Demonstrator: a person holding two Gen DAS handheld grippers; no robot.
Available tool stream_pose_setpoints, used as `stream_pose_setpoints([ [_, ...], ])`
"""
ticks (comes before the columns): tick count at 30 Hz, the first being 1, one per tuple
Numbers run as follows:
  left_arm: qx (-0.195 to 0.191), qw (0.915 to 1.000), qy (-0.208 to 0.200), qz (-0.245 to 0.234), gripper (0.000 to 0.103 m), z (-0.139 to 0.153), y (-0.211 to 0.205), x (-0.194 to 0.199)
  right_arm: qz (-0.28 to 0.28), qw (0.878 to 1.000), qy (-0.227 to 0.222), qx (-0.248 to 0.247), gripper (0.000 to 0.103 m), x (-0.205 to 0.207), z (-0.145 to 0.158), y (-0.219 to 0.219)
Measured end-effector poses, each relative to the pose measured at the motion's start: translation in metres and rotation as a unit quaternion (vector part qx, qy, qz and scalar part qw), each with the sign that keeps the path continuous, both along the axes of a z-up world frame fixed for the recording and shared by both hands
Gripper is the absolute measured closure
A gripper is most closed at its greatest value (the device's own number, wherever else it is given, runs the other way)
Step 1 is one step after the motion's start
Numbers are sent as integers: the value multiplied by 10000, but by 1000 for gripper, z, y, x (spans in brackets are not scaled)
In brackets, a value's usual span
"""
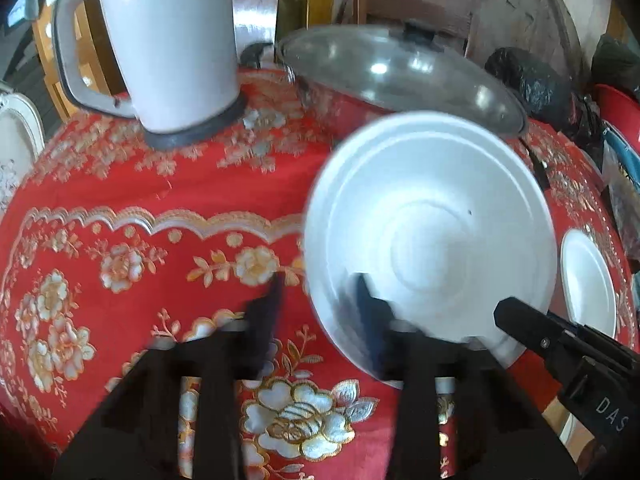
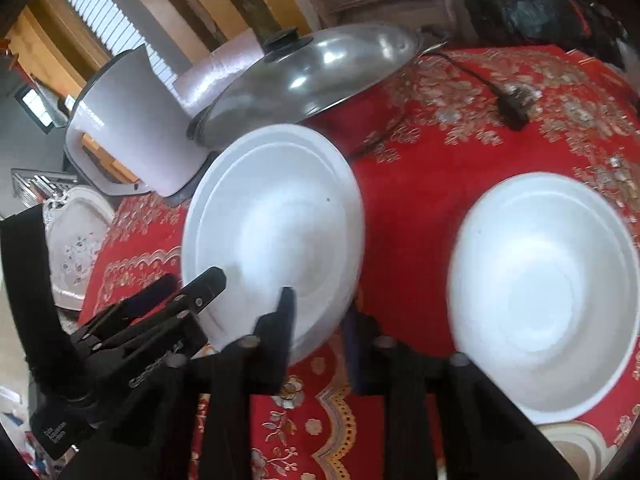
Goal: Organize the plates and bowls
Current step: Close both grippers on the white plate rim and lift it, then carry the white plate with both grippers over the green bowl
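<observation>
White and empty, the plate (image 1: 432,216) sits on the red floral tablecloth (image 1: 160,184), in front of a lidded steel pot (image 1: 400,72) and beside a pale kettle (image 1: 172,40). The left gripper (image 1: 322,292) pinches its near-left rim and the right gripper (image 2: 320,304) its near-right rim, both blurred. Only the right wrist view shows the empty white bowl (image 2: 540,300) whole and a black plug (image 2: 512,108).
</observation>
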State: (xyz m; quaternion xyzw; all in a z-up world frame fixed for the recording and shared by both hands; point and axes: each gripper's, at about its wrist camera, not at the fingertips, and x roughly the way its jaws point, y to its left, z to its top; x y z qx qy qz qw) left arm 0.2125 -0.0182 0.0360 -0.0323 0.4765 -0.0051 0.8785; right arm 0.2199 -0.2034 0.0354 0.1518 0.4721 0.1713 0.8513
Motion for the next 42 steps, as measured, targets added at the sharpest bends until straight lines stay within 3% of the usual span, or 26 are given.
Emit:
stream_pose_setpoints([
  [2,-49,9999,122,-50,80,-3,1,-1,55,9999,15,83,92,-1,0,0],
  [18,-54,9999,-77,82,81,19,34,-91,538,9980,-108,307,92,-58,8,17],
  [31,30,9981,-352,511,81,32,85,-177,1173,9923,-81,378,92,-112,8,64],
  [42,-34,9923,-709,1011,81,56,142,-241,1767,9831,-401,260,91,-148,32,124],
])
